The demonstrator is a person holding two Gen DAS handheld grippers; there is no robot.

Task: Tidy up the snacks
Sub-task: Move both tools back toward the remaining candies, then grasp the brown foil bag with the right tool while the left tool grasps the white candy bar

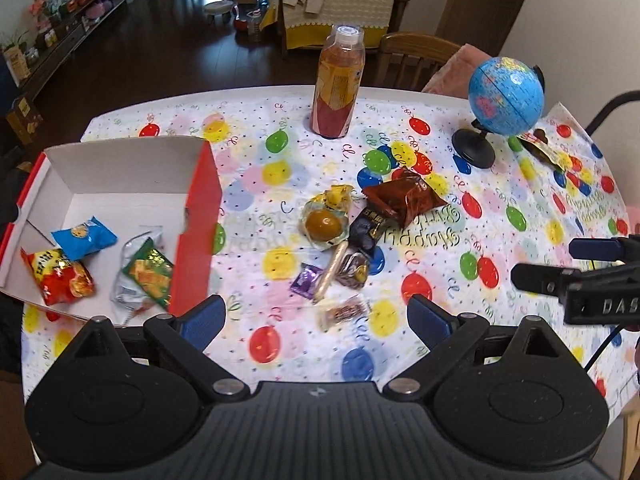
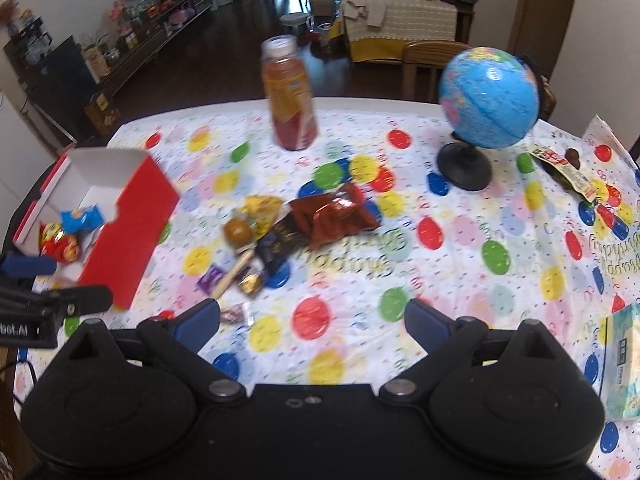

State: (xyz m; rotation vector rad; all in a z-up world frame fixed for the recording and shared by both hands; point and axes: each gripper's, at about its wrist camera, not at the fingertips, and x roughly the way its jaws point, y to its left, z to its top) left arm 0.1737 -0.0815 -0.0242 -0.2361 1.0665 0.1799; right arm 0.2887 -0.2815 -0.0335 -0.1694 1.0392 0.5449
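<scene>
A red and white cardboard box (image 1: 200, 216) (image 2: 128, 232) stands open at the table's left. It holds a blue packet (image 1: 84, 237), a red packet (image 1: 60, 276) and a green packet (image 1: 150, 270). A pile of loose snacks lies mid-table: a dark red bag (image 1: 404, 198) (image 2: 332, 216), a wrapped brown egg (image 1: 323, 224) (image 2: 238, 232), a black packet (image 1: 366, 232), a purple wrapper (image 1: 305, 280) and a sausage stick (image 1: 330, 272). My left gripper (image 1: 316, 320) hovers open above a small wrapped bar (image 1: 344, 312). My right gripper (image 2: 312, 322) is open over bare cloth, right of the pile.
A juice bottle (image 1: 338, 84) (image 2: 290, 96) stands at the back. A blue globe (image 1: 504, 96) (image 2: 486, 98) on a black stand sits back right, with a snack pack (image 2: 568, 172) beside it. A tissue pack (image 2: 624, 360) lies at the right edge. A wooden chair (image 1: 412, 56) stands behind the table.
</scene>
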